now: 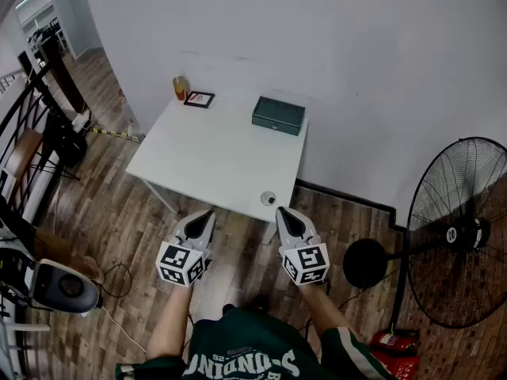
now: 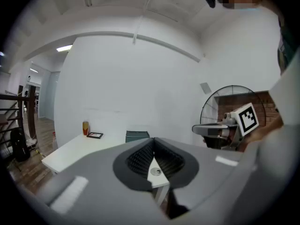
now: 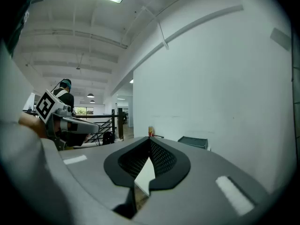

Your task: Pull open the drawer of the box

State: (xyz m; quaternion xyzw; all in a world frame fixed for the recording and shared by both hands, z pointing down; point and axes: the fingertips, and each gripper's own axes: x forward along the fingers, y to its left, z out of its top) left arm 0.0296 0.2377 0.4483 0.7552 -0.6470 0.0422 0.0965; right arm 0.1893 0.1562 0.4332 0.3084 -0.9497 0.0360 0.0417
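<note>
A dark green box [image 1: 278, 115] with a small round knob on its front lies at the far right of the white table [image 1: 214, 153]. Both grippers hover short of the table's near edge, well away from the box. My left gripper [image 1: 208, 214] is shut with nothing in it, and so is my right gripper [image 1: 280, 211]. In the left gripper view the box [image 2: 137, 136] shows just above the closed left gripper [image 2: 153, 140]. The right gripper view has the box [image 3: 193, 142] to the right of the closed right gripper [image 3: 150, 139].
A small framed card [image 1: 199, 99] and an amber jar [image 1: 181, 88] stand at the table's far left corner. A little round object [image 1: 268, 198] lies near the front edge. A big floor fan [image 1: 463, 232] stands right, a red extinguisher [image 1: 392, 343] below it, a railing [image 1: 28, 125] left.
</note>
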